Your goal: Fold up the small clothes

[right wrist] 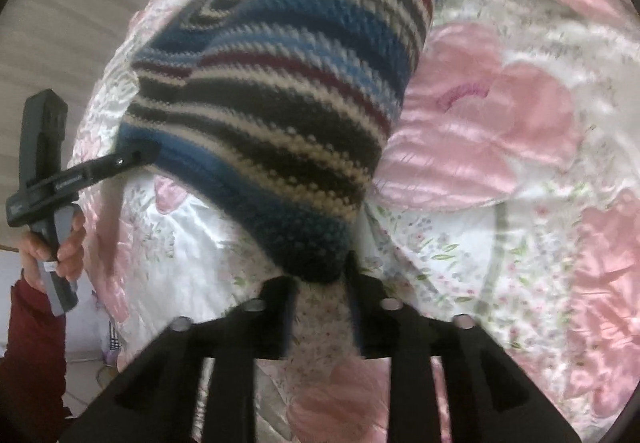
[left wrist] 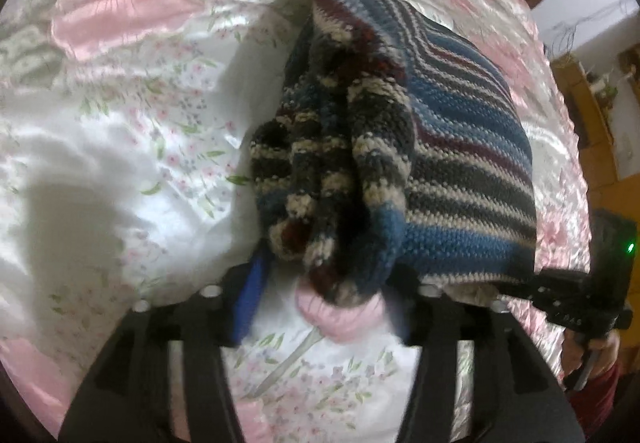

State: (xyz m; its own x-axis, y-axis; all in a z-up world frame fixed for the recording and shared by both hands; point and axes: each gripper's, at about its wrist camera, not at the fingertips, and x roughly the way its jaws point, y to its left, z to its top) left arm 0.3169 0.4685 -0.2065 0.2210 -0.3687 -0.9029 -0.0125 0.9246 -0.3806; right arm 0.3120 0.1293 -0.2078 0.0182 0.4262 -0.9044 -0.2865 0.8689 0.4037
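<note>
Knit garment (left wrist: 460, 147) | bunched folds (left view only) | both tools clamp it

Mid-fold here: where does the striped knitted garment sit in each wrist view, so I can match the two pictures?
Left wrist view: the striped knitted garment fills centre to right, bunched between the left gripper.
Right wrist view: it hangs from upper centre to the right gripper.
Shared landmark: the pink floral bedspread under it.

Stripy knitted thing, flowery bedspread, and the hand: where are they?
Stripy knitted thing (right wrist: 280, 115): right wrist view, its striped middle.
Flowery bedspread (left wrist: 120, 147): left wrist view, a bare white patch.
Hand (right wrist: 60, 247): right wrist view, fingers around the handle.
</note>
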